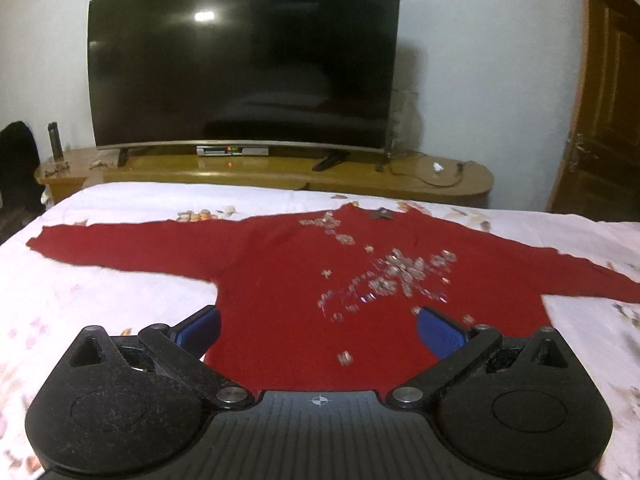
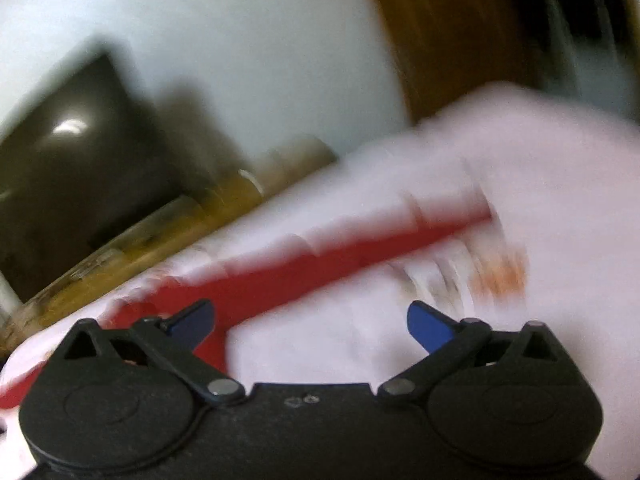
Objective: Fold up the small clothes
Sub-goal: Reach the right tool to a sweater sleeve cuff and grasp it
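Observation:
A small red long-sleeved sweater with shiny beads on its chest lies flat on a white floral bedsheet, both sleeves spread out sideways. My left gripper is open and empty, low over the sweater's bottom hem, with blue pads on either side of the body. The right wrist view is blurred by motion. My right gripper is open and empty above the sheet, with the sweater's right sleeve running just ahead of its left finger.
A large dark TV stands on a low wooden cabinet beyond the foot of the bed. A wooden door is at the right. A dark bottle stands on the cabinet's left end.

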A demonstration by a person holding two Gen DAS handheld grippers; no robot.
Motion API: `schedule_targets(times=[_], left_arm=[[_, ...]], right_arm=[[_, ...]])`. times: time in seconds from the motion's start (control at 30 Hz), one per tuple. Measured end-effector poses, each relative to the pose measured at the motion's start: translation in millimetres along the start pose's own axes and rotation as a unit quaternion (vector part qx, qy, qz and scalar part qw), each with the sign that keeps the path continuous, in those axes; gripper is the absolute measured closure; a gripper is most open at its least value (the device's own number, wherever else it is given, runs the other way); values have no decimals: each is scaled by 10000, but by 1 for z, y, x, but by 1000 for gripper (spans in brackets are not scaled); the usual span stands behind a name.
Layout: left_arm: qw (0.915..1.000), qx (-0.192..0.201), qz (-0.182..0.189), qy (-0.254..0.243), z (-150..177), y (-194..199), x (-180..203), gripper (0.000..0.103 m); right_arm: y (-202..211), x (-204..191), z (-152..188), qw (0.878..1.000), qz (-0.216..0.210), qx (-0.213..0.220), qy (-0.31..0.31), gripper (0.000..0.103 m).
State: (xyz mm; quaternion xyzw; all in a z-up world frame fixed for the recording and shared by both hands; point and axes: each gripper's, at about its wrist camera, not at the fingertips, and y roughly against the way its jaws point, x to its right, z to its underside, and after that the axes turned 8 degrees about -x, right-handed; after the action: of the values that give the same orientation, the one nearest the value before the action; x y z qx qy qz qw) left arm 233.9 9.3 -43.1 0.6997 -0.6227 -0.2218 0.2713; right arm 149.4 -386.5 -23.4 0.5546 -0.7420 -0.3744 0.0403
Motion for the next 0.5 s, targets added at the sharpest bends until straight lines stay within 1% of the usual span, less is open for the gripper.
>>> schedule_targets(times=[0.03, 0.1, 0.13, 0.17, 0.2, 0.27, 0.33, 0.4, 0.5], left_arm=[[9999, -12, -104, -21, -3, -12, 1, 0], [9997, -113, -206, 77, -9, -41, -2, 0], [9994, -154, -252, 192, -11, -55, -6, 0], [9991, -195, -261, 281, -13, -64, -11, 0], [9986, -259, -276, 357, -13, -75, -16, 0], [9973, -407, -355, 491, -15, -97, -23, 0], [9961, -501, -445, 581, -16, -114, -29, 0], [9953, -555, -523, 594, -16, -124, -32, 0], [9939, -713, -619, 572, -14, -137, -34, 0]], right_arm=[[-14, 12, -5, 9999, -48, 95, -134, 7], [-45, 29, -15, 9994, 203, 212, -192, 6], [-62, 41, -21, 9991, 173, 179, -353, 7], [-75, 52, -18, 9984, 156, 169, -517, 12], [-90, 64, -22, 9972, 179, 173, -707, 14], [-116, 85, -31, 9943, 170, 129, -1045, 33], [-136, 102, -35, 9905, 139, 103, -1366, 35], [-151, 118, -41, 9876, 116, 157, -1557, 37], [-160, 131, -46, 9841, -113, 243, -1757, 47]])
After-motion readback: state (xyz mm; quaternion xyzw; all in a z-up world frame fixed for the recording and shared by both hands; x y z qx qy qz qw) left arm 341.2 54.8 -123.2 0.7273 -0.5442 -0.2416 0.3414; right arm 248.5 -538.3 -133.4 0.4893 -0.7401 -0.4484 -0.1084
